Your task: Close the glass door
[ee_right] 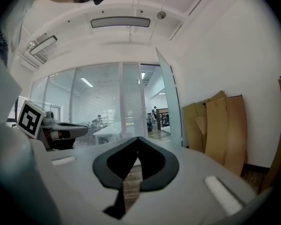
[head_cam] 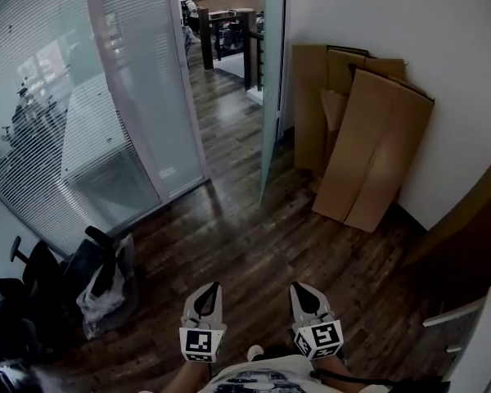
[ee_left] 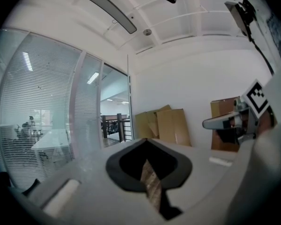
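Note:
The glass door (head_cam: 272, 80) stands open, swung into the room and seen nearly edge-on beside the white wall. In the right gripper view the glass door (ee_right: 171, 107) is a tall pale-green pane ahead; in the left gripper view the glass door (ee_left: 129, 102) shows only as a thin edge at the doorway. My left gripper (head_cam: 204, 289) and right gripper (head_cam: 304, 289) are held side by side low in the head view, well short of the door. Both are shut with nothing between the jaws, as the left gripper (ee_left: 146, 139) and right gripper (ee_right: 138, 138) show in their own views.
A frosted glass partition with blinds (head_cam: 106, 97) runs along the left. Large cardboard sheets (head_cam: 368, 137) lean on the right wall just past the door. A white bag and dark chairs (head_cam: 106, 285) crowd the lower left. White furniture (head_cam: 483, 342) juts in at the lower right.

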Motion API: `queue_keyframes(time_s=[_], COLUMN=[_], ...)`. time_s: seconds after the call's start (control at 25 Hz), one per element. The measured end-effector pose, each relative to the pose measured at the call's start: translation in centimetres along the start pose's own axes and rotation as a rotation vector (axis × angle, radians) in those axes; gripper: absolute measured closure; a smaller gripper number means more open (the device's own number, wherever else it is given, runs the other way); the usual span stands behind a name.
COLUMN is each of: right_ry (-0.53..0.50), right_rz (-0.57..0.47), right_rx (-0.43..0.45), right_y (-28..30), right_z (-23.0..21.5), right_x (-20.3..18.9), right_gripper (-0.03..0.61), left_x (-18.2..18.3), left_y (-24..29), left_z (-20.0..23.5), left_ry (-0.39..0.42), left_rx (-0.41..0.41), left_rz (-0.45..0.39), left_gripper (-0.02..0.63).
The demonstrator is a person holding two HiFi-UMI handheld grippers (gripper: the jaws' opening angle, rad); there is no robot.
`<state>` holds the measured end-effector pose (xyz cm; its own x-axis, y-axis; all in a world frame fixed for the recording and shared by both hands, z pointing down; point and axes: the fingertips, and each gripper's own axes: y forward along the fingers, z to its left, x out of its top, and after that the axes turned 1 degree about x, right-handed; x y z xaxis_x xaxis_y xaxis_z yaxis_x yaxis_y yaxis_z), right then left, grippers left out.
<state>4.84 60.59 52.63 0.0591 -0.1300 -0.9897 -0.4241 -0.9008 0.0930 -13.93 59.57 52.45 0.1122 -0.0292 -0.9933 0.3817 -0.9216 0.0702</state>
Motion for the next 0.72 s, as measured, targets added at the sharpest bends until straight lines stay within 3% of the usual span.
queue_keyframes(time_s=[0.28,0.56,0.72], right_ry=[0.008,0.011,0.020], right_rz=[-0.015,-0.011,-0.005], right_rx=[-0.027,-0.013,-0.002], right_y=[1.6,5.0,7.5], right_z=[-1.7,-4.0,-6.5], right_x=[1.0,0.7,0.8], right_gripper=[0.571,0.571,0.571], left_x=[0.1,0.0,-0.6], left_y=[2.6,6.4,9.4], left_z=[-0.1,0.8,0.7], left_ry=[-0.005,0.001,-0.012], left_rx=[-0.047,-0.032,-0.028], left_rz=[0.010,0.011,0.056], left_gripper=[0.614,0.614,0.614])
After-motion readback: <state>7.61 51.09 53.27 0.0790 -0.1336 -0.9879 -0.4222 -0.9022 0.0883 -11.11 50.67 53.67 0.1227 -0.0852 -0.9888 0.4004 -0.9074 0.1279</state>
